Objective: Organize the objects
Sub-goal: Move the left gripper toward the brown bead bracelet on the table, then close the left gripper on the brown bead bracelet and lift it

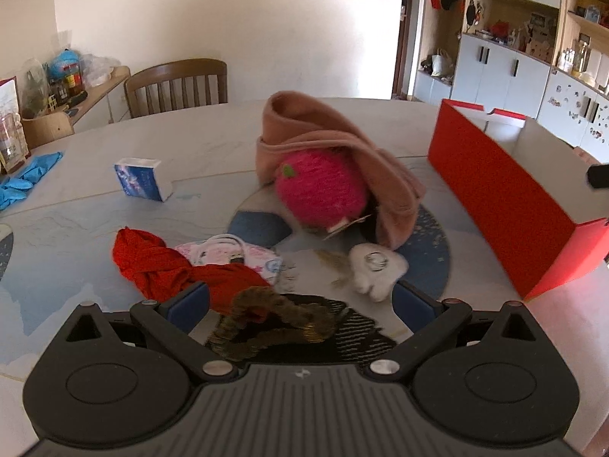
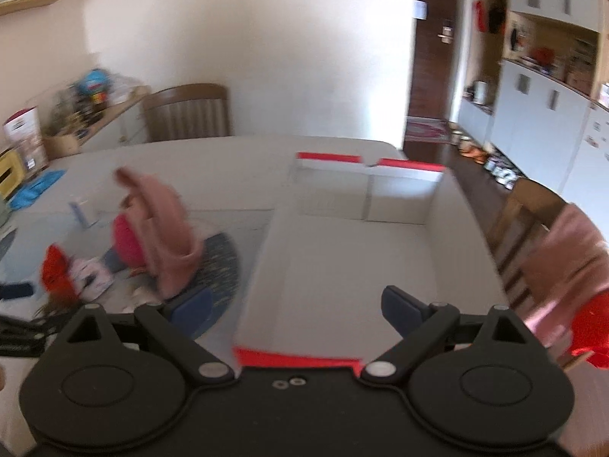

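The left gripper (image 1: 300,297), jaws spread and empty, hangs over a tangled brown-gold cord (image 1: 266,320) mid-table; beside the red cloth (image 1: 167,266), it could snag both. The right gripper (image 2: 297,306) (also spread, empty) hovers over the red-and-white cardboard box (image 2: 342,259) at the table's right edge.

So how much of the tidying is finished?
Hardly any, it seems. The red box looks empty inside. Both grippers are open and hold nothing: the left gripper hovers over the clutter, the right gripper over the box. The pink plush, red cloth and small blue box remain on the table.
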A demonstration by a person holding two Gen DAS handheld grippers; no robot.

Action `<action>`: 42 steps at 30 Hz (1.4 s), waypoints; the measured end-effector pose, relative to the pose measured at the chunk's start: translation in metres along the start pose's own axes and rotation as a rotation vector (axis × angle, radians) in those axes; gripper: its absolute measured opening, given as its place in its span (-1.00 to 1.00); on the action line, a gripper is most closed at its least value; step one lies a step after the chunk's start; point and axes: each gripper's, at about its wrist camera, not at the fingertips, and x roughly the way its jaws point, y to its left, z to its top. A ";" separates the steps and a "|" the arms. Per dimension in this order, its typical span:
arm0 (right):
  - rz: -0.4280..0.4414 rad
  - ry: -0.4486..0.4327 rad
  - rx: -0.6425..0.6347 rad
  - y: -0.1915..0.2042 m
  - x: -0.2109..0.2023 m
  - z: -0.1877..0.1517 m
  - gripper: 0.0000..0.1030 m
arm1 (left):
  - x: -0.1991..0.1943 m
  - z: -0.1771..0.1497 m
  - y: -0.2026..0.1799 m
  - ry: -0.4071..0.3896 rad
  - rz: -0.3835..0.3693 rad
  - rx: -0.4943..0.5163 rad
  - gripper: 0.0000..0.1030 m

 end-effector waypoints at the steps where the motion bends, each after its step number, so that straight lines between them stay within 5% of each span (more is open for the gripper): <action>1: -0.015 -0.004 0.007 -0.003 0.001 0.001 0.85 | 0.002 0.000 0.004 0.004 -0.008 0.003 0.98; 11: -0.147 0.015 0.063 -0.053 0.016 0.013 0.84 | 0.012 -0.004 -0.005 0.073 0.052 0.050 0.86; 23: -0.175 0.094 0.048 -0.113 0.053 0.014 0.69 | 0.028 0.006 -0.030 0.150 0.109 -0.081 0.60; 32: -0.151 0.180 0.024 -0.127 0.076 0.006 0.23 | 0.044 0.013 -0.036 0.186 0.170 -0.196 0.16; 34: -0.139 0.198 0.033 -0.129 0.080 0.006 -0.05 | 0.044 0.013 -0.036 0.186 0.179 -0.213 -0.04; 42: -0.100 0.213 0.034 -0.134 0.083 0.005 -0.51 | 0.039 0.011 -0.033 0.193 0.198 -0.284 -0.60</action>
